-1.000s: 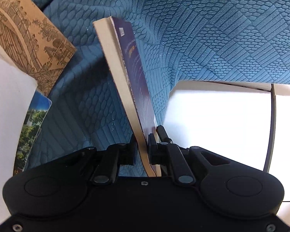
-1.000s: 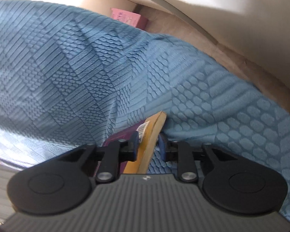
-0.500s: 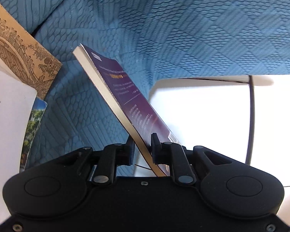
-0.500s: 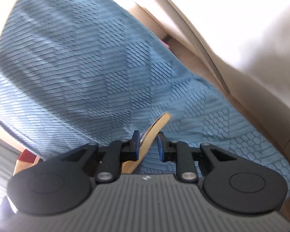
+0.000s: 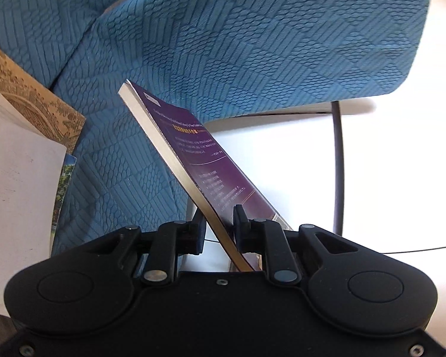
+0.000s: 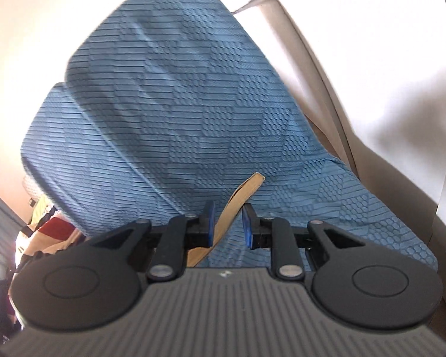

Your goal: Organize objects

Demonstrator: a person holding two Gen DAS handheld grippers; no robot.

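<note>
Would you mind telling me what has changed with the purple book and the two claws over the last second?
The purple book, first almost upright in the left claw, has tipped over to the left and been lifted off the blue sofa. The right claw has swung upward with the book's page edge between its pads, the sofa dropping away below. Both claws kept the book between their pads, and the books at left stayed.

2 grippers [image 5: 218, 223] [image 6: 227, 223], 1 purple book [image 5: 211, 166], 3 stacked books [image 5: 32, 110], 1 blue cushion [image 5: 223, 44].

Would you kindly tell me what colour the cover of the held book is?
Dark purple with small pale and orange text on the book, clearest in the left wrist view.
</note>
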